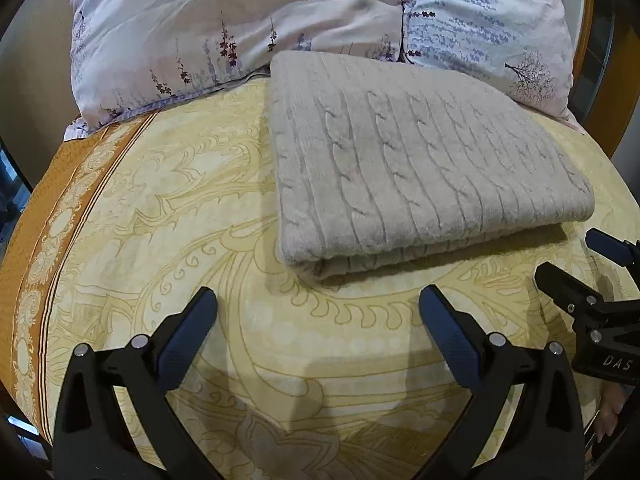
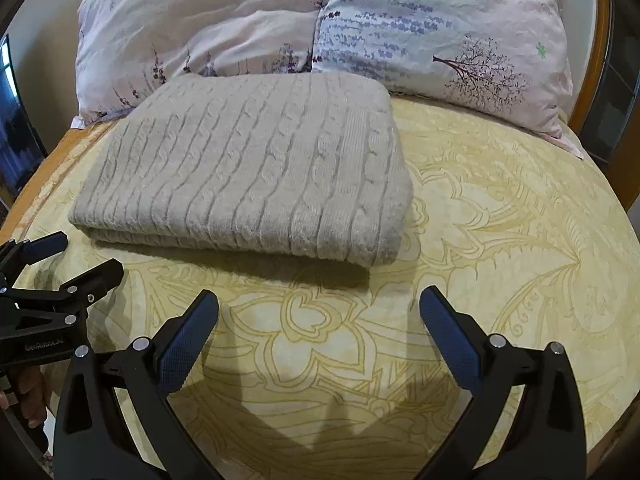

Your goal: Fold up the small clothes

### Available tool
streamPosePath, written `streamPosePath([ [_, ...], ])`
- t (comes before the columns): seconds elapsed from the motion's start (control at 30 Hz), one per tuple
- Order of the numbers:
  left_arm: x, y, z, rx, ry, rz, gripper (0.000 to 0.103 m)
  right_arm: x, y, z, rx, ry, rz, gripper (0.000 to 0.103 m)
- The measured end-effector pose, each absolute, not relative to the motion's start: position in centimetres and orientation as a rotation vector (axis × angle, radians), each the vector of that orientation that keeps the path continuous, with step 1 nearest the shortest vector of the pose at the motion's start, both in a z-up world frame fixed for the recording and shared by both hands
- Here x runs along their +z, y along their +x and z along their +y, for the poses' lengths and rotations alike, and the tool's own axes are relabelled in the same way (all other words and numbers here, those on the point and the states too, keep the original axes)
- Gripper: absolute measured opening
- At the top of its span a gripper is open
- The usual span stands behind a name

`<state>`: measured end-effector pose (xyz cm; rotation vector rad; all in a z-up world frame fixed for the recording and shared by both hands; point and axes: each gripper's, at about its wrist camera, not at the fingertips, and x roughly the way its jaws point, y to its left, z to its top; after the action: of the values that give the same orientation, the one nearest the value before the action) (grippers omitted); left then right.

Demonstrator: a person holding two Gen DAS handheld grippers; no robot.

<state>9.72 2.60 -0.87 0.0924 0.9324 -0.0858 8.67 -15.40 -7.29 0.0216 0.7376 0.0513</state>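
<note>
Yellow patterned bedspread (image 1: 168,208) beneath both grippers. Floral pillows (image 2: 248,28) far ahead, beyond knit, touching its far edge. Folded grey cable-knit garment (image 2: 248,176) ahead-left of right gripper (image 2: 319,312), ahead-right of left gripper (image 1: 318,312), flat on bedspread. Left gripper: jaws spread wide, nothing between, clear of knit. Right gripper: jaws spread wide, empty, short of knit's near fold.
</note>
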Motion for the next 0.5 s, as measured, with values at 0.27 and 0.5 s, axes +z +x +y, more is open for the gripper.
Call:
streamPosePath([
  [0.27,-0.97,9.88,2.66,-0.090,0.089,0.936,0.101,-7.66,8.96,-15.49,0.047,0.016,0.756,0.102],
  [0.5,-1.05,9.93,2.56,-0.097,0.088,0.934,0.101,-7.63,8.99,-15.53,0.051,0.017,0.755,0.102],
])
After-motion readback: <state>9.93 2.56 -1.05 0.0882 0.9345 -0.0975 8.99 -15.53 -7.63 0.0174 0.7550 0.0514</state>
